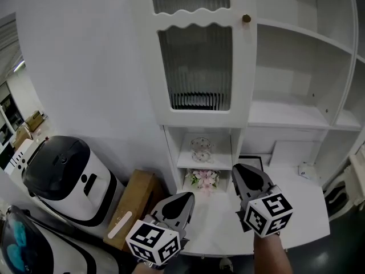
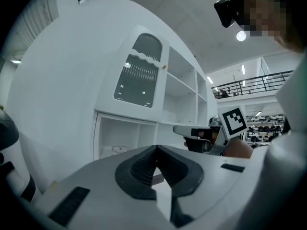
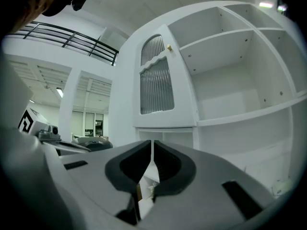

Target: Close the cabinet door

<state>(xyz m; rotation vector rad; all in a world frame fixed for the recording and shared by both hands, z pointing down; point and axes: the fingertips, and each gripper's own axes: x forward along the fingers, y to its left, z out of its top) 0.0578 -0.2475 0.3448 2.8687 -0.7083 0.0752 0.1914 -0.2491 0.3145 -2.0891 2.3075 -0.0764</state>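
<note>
The white cabinet door (image 1: 197,50) has two ribbed glass panes and a small brass knob (image 1: 246,18) at its right edge. It lies flat over the upper left compartment, and I see no gap at its edge. It also shows in the left gripper view (image 2: 139,75) and the right gripper view (image 3: 160,80). Both grippers are low, well below the door and apart from it. My left gripper (image 1: 181,201) is shut with nothing between its jaws. My right gripper (image 1: 242,173) is shut too, empty, and points at the lower shelves.
Open white shelves (image 1: 302,73) stand to the right of the door. Below it a glass bowl (image 1: 201,149) sits on a small shelf, above pink flowers (image 1: 204,179). A white counter (image 1: 296,201) runs along the front. A black-and-white appliance (image 1: 63,176) and a cardboard box (image 1: 134,204) stand at the left.
</note>
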